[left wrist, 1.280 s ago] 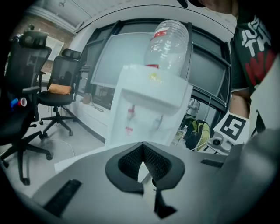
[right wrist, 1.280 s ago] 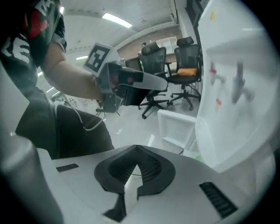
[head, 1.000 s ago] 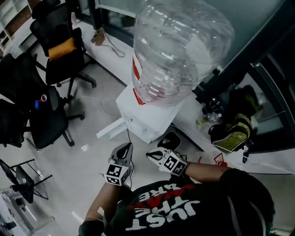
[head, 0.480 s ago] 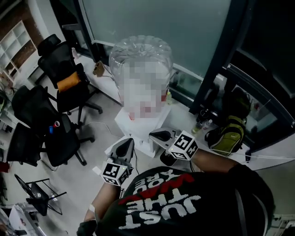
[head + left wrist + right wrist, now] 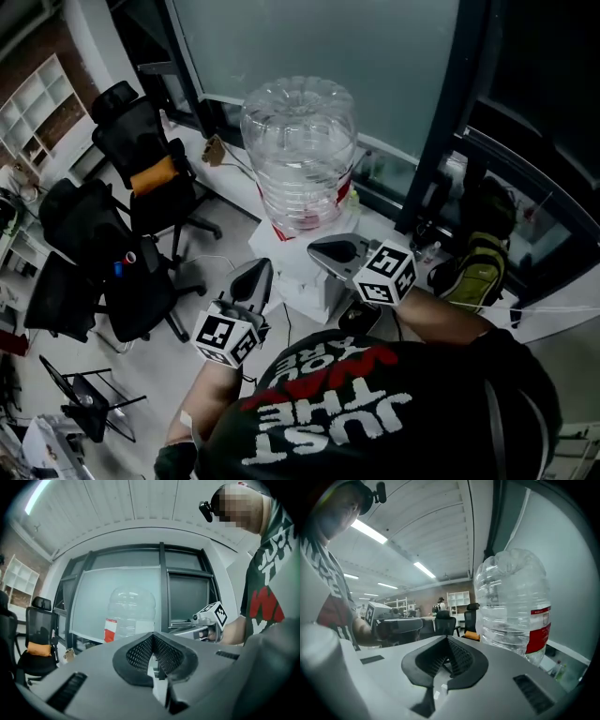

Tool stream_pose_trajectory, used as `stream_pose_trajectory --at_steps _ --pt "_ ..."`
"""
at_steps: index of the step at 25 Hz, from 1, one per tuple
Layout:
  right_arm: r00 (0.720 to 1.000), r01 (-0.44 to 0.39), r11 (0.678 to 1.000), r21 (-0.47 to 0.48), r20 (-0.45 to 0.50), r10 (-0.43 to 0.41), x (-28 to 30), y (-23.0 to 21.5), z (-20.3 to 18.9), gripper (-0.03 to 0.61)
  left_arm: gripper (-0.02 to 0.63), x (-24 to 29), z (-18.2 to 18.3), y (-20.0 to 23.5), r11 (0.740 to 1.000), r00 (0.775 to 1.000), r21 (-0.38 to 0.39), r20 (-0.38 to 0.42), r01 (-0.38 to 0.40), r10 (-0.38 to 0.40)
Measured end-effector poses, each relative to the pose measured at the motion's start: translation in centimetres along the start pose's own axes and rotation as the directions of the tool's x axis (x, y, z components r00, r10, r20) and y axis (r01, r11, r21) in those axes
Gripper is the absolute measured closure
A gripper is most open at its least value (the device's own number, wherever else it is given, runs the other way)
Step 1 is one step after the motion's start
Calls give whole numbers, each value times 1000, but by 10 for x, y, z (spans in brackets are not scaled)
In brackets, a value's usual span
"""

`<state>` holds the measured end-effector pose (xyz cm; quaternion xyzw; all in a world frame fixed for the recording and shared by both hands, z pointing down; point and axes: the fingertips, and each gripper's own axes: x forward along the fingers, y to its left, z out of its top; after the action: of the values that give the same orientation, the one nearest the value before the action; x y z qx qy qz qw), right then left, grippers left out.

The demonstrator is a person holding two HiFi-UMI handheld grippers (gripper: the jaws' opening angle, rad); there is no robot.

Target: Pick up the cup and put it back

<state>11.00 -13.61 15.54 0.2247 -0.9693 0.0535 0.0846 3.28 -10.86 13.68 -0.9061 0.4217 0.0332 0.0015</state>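
The cup cannot be picked out with certainty in any view; a dark rounded shape lies just under the person's right forearm at the foot of the white dispenser, too dim to name

The right gripper is held level in front of the dispenser, its tip close to the dispenser's top. In the right gripper view its jaws are pressed together with nothing between them. The left gripper is lower and to the left, near the dispenser's front corner. Its jaws are likewise closed on nothing. Each gripper shows in the other's view, marker cube towards the camera

A large clear water bottle with a red label stands neck down on the dispenser. It is see-through from top to bottom and no water level shows in it, in the head view or in either gripper view

To the right, on the white ledge by the dark window frame, a green and black backpack lies on its side, and whether it is open cannot be told. To the left are two black office chairs, the further one carrying an orange cushion. A white cubby shelf is at the far left; the contents of its compartments are too small to tell
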Motion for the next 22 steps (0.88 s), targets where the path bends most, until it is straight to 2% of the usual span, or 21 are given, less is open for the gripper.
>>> stream_pose_trajectory --at_steps 9,22 --pt "1000 29 999 20 -4 -29 -2 -4 9 545 614 -1 3 -1 1000 1000 -28 9 -4 4" --pt "999 31 999 -20 -15 -31 -5 4 6 546 614 -5 -1 -3 998 1000 -56 -1 -2 2"
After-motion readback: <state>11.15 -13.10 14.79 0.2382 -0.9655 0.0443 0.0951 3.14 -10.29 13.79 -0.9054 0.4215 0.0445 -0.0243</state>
